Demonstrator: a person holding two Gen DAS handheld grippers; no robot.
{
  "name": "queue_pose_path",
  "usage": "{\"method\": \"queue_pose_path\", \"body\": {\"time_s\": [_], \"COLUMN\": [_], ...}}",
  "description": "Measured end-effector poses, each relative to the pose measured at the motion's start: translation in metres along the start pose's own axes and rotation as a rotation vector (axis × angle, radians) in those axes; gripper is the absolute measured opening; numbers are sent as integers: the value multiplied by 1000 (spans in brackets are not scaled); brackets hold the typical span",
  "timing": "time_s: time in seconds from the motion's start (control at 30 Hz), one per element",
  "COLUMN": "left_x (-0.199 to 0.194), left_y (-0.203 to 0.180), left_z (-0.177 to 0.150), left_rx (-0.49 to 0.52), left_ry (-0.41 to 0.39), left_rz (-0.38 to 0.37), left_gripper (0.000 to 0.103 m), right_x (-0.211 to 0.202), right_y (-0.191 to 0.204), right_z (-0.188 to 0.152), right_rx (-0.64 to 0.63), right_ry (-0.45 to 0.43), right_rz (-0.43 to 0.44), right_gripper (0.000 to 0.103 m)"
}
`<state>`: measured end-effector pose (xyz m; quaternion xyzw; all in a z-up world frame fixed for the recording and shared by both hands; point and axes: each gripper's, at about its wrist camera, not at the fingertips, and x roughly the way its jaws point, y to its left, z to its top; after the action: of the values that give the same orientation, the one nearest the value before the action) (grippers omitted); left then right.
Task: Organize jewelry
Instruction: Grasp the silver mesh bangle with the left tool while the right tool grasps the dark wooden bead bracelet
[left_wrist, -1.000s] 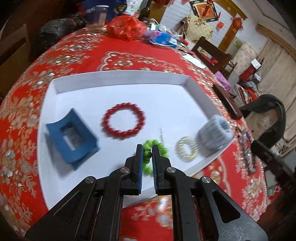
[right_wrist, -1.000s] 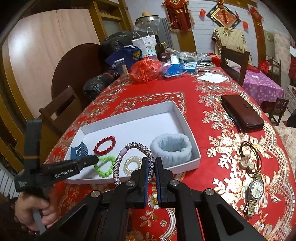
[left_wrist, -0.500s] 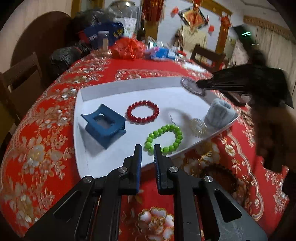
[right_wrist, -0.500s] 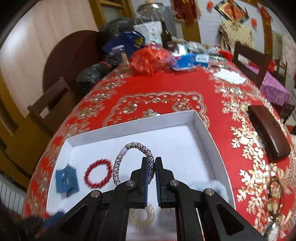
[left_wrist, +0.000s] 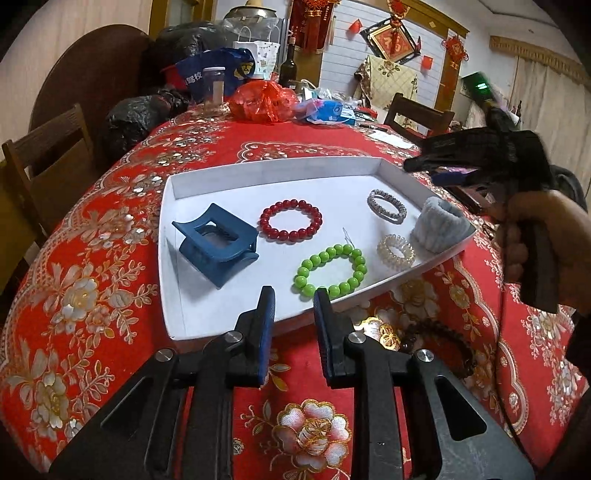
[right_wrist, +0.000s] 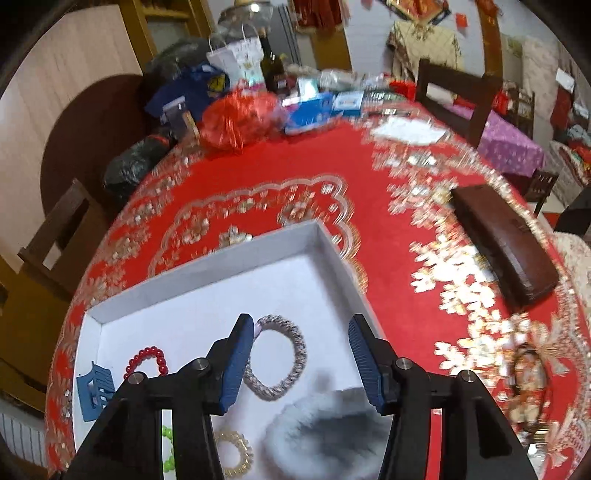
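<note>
A white tray sits on the red tablecloth. In it lie a blue hair claw, a red bead bracelet, a green bead bracelet, a gold coil hair tie, a grey fluffy scrunchie and a silver braided bracelet. My left gripper is open and empty over the tray's near edge. My right gripper is open and empty above the braided bracelet.
A dark bead bracelet and a gold trinket lie on the cloth right of my left gripper. A brown case and a watch lie right of the tray. Bags, a bottle and boxes crowd the far table end. Wooden chairs stand around.
My right gripper opened and let go of the braided bracelet, which now lies in the tray. My left gripper opened and drew back toward the tray's near edge.
</note>
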<state>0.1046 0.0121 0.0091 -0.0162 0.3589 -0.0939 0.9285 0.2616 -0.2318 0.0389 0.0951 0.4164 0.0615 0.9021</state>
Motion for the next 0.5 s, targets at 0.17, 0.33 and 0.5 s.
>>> {"method": "queue_pose_path", "body": {"time_s": [0.17,0.33,0.5], "left_x": [1,4,1], "left_y": [-1,5,7], "left_z": [1,1,0], "left_rx": [5,-34,-30], "left_ry": [1,11,1], "left_rz": [6,24,20], "left_gripper": [21,46,46], "right_x": [-49,-95,-107], "right_y": [-2,-5,-8], "right_z": [-21,-62,-124], "right_rx": [-57,-104,-125], "right_ry": [-68,-112,-70], "right_rz": [-1,-4,53], "right_gripper": [51,51,52]}}
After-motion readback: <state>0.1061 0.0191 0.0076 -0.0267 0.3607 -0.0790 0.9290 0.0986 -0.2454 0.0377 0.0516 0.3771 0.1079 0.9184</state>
